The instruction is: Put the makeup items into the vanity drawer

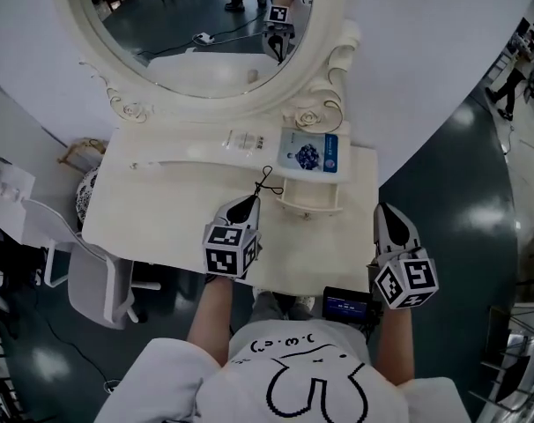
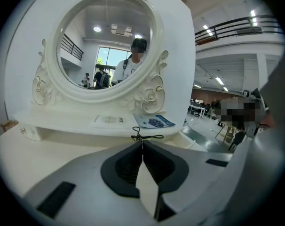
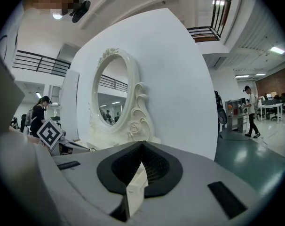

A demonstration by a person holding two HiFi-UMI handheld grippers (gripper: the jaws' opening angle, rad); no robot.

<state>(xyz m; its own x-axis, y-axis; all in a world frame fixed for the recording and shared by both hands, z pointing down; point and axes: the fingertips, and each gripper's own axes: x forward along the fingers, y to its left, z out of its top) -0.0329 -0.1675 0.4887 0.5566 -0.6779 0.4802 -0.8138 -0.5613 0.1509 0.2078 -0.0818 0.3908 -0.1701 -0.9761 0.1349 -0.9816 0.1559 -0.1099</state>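
Black wire tool [image 1: 265, 180] sits pinched in left claw [image 1: 253, 199] near blue packet [image 1: 309, 154] on shelf [image 1: 183, 151]; right claw [image 1: 384, 208] closed, empty.

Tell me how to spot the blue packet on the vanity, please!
Find the big oval mirror on the cream vanity. Right under it runs a narrow shelf, and the packet lies flat at its right end, just below a carved rose. It is the only blue-and-white thing there; its neighbour on the shelf is a see-through packet.
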